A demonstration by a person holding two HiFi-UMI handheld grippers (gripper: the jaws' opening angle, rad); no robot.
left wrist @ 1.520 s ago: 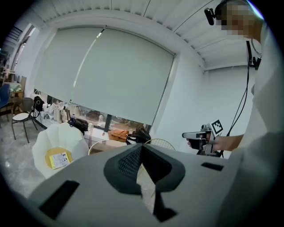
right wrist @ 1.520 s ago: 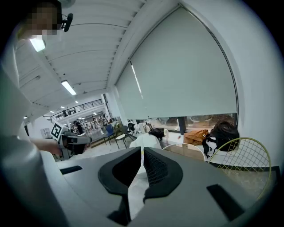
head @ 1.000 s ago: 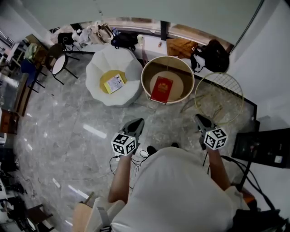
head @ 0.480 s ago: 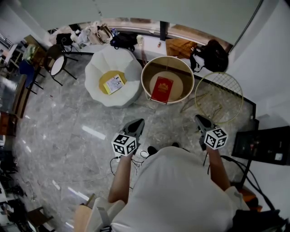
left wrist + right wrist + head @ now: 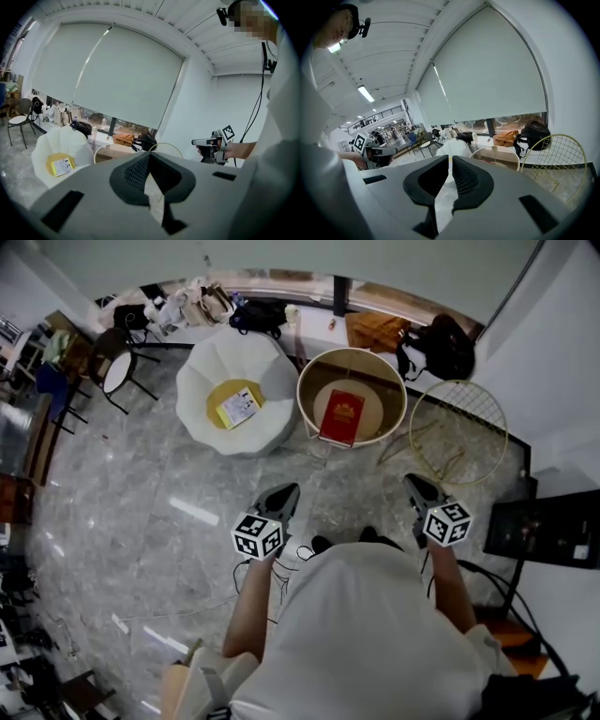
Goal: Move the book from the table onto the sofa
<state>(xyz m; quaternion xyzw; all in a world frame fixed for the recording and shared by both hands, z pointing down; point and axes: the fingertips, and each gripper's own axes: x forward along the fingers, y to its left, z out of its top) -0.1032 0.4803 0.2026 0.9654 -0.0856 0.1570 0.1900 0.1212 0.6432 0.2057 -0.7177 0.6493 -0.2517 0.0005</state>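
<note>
Book: red cover, lying flat on the round desk, toward the 6 o'clock side of the top, with its near end at the rim. It is not on the sofa.

Sofa: white, shell-shaped, standing just beside the desk at its 9 o'clock. A yellow cushion lies on the seat, with a booklet on top of it.

Left gripper: held over the marble floor, at 7 o'clock from the desk and well apart from it. The jaws are clenched together with nothing between them.

Right gripper: held at 5 o'clock from the desk, also well apart from it. The jaws are clenched, tips meeting, nothing held.

Other items: a round yellow wire frame stands at 3 o'clock from the desk, just beside it. A dark backpack rests by the window ledge at 1 o'clock from the desk.
</note>
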